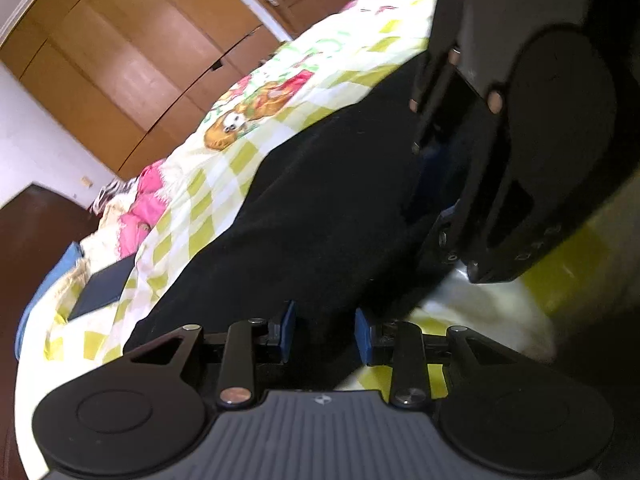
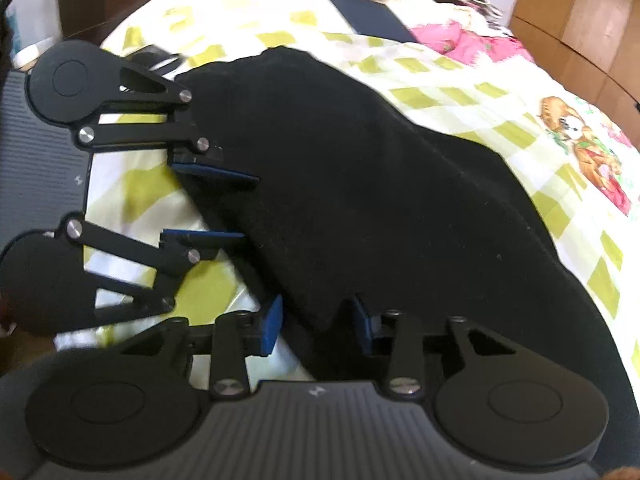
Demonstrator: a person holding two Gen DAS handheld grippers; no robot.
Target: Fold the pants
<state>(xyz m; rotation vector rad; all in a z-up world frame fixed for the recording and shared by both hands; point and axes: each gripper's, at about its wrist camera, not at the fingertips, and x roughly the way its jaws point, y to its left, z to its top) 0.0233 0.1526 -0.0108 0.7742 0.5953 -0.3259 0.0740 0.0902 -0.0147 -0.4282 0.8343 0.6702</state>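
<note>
The bed's checked yellow-and-white quilt [image 2: 460, 92] carried everything ahead of both claws, with wooden wardrobe doors [image 1: 120, 60] behind it. The black pants [image 2: 360, 184] lay spread across the quilt, reaching from the far side right down into both claws. The left gripper [image 1: 325, 330] stood partly open, blue pads clear of the black cloth lying between them. The right gripper [image 2: 318, 322] likewise stood narrowly open with a fold of pants between its pads. A dark flat notebook-like thing [image 2: 368, 16] lay beyond the pants.
</note>
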